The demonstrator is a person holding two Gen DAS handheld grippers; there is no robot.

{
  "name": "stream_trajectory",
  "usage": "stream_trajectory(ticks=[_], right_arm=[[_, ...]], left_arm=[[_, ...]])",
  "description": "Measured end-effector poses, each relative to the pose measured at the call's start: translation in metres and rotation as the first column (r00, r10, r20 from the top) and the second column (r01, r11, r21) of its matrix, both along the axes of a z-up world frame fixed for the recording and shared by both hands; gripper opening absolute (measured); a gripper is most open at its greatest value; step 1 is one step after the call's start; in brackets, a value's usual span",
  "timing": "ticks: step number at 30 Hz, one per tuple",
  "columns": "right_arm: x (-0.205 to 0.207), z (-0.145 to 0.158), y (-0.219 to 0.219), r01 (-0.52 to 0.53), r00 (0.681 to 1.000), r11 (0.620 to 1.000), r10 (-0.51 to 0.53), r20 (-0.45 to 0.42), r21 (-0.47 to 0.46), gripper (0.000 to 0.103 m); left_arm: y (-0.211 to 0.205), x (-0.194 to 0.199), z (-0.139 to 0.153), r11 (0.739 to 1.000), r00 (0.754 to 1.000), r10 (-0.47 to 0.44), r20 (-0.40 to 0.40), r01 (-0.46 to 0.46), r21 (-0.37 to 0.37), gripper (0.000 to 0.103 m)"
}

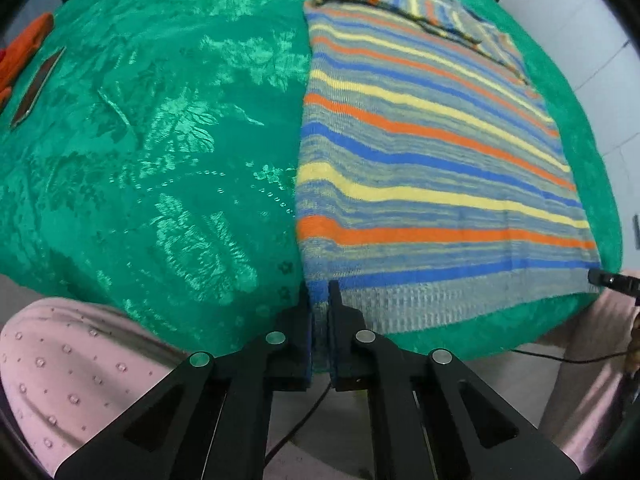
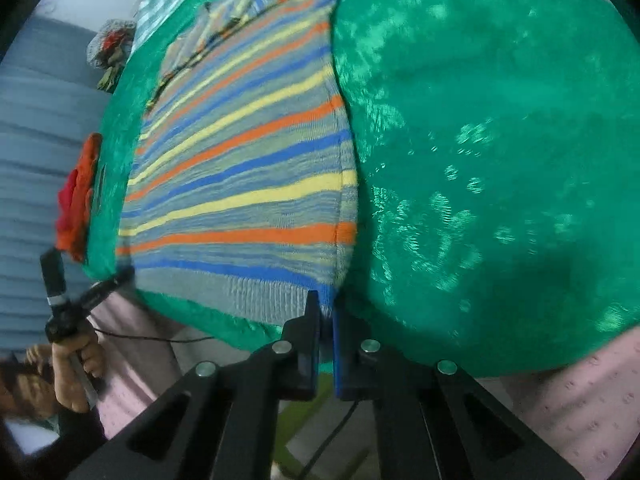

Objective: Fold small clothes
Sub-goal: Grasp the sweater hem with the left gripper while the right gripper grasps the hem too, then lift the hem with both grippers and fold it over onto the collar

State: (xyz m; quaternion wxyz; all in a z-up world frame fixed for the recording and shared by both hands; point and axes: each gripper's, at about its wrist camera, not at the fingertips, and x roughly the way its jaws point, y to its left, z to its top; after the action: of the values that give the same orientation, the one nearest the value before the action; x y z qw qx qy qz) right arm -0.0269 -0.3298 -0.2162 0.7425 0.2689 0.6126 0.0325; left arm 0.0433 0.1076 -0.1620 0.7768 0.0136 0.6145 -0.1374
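Striped knit in grey, blue, yellow and orange, the sweater (image 1: 432, 168) lies flat on a green patterned cloth (image 1: 160, 140), its ribbed hem toward the near edge and a sleeve folded across its far end.

From the left wrist, the sweater fills the right half of the scene and bare green cloth the left. At the far left edge sit an orange garment (image 1: 24, 52) and a dark flat object (image 1: 38, 84) beside it. At the near right corner of the hem the black tip of the right gripper (image 1: 608, 279) shows, touching the fabric there.

From the right wrist the layout flips: the sweater (image 2: 240, 184) takes the left half, green cloth (image 2: 500, 160) the right. This view alone shows the other hand (image 2: 76, 364) wrapped around the left gripper's handle, that tool's fingertips touching the near left hem corner, a grey sofa-like surface (image 2: 36, 160) past the left edge, and a small patterned bundle (image 2: 112, 44) at the far left. The orange garment (image 2: 78, 204) sits at the cloth's left edge.

The left gripper (image 1: 320, 300) stands with its jaws narrow, pinching the near left corner of the ribbed hem between its blue pads. The right gripper (image 2: 326, 312) is likewise nearly closed, clamping the near right hem corner at the side seam. Pink dotted fabric (image 1: 72, 368) shows below the near table edge.
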Motion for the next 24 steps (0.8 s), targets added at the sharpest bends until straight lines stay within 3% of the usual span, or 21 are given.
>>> stream_trajectory(ticks=[5,8,11,17,21,24], right_arm=[[-0.011,0.025,-0.001,0.015,0.999,0.999,-0.017,0.038,0.033,0.004],[-0.003,0.042,-0.016,0.041,0.994,0.993,-0.052,0.100,0.107,0.004],[0.018,0.051,-0.034,0.106,0.975,0.973,-0.143,0.171,0.207,0.005],[0.106,0.048,-0.083,0.236,0.921,0.926,-0.310,0.237,0.296,0.005],[0.185,0.047,-0.112,0.273,0.900,0.912,-0.355,0.252,0.306,0.005],[0.238,0.046,-0.128,0.277,0.902,0.909,-0.358,0.241,0.313,0.005]], left_arm=[[0.013,-0.003,0.021,0.996,1.000,-0.006,-0.002,0.006,-0.090,0.003],[0.021,0.017,0.039,0.976,0.999,0.030,-0.015,-0.032,-0.214,0.003],[0.020,0.062,0.054,0.940,0.995,0.094,-0.013,-0.093,-0.327,0.003],[0.008,0.174,0.056,0.880,0.977,0.212,-0.014,-0.197,-0.432,0.003],[-0.015,0.244,0.054,0.884,0.974,0.228,0.002,-0.207,-0.419,0.003],[-0.029,0.289,0.052,0.892,0.976,0.220,0.007,-0.198,-0.406,0.003]])
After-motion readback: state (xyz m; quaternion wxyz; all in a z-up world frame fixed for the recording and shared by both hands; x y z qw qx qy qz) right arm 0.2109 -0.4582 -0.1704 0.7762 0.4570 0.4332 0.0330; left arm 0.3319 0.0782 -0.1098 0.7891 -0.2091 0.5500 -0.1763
